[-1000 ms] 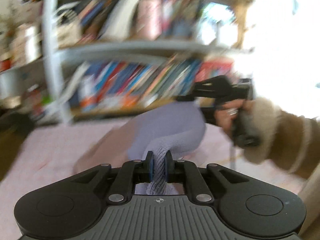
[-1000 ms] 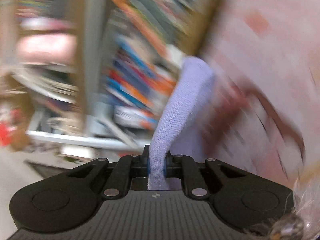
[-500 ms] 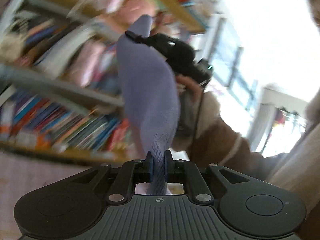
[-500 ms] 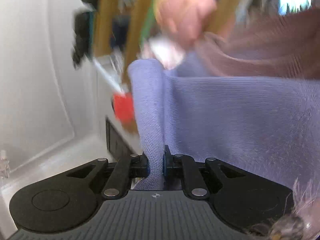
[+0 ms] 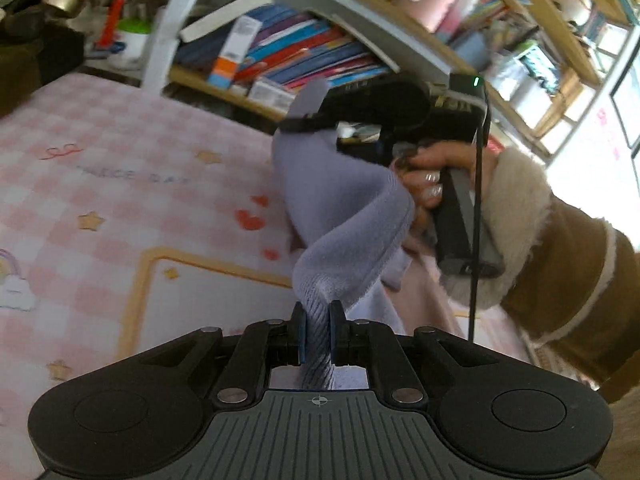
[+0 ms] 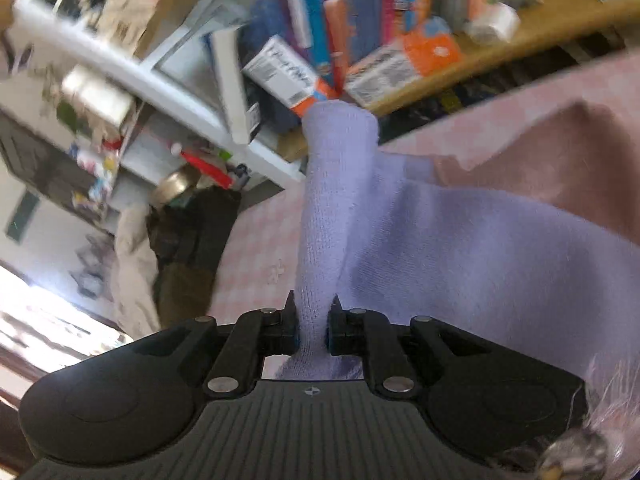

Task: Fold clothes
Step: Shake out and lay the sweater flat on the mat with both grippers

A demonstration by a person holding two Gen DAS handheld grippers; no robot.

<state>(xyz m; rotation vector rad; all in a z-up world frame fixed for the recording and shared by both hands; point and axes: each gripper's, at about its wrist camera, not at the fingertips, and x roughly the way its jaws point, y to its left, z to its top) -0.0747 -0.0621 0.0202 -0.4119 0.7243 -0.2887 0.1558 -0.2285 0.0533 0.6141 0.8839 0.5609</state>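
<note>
A lavender knit garment point(image 5: 340, 204) hangs stretched between both grippers above a pink checked bedspread point(image 5: 100, 168). My left gripper point(image 5: 318, 320) is shut on its ribbed edge, which runs between the blue pads. In the left wrist view the right gripper point(image 5: 304, 124) clamps the far end of the cloth, held by a hand point(image 5: 432, 176) in a brown fleece-cuffed sleeve. In the right wrist view my right gripper point(image 6: 312, 316) is shut on a rolled fold of the lavender garment point(image 6: 460, 248), which spreads off to the right.
A bookshelf point(image 5: 312, 52) full of books lines the far edge of the bed. A dusty pink cloth point(image 6: 560, 160) lies on the bedspread beyond the garment. Dark bags and clutter point(image 6: 188, 240) sit at the left beside the bed. A bright window point(image 5: 624, 80) is at right.
Both grippers have swung down from a raised, tilted pose toward the bedspread, carrying the garment. The cloth, earlier pulled upright between them, now sags lower and twisted. Both grips have held.
</note>
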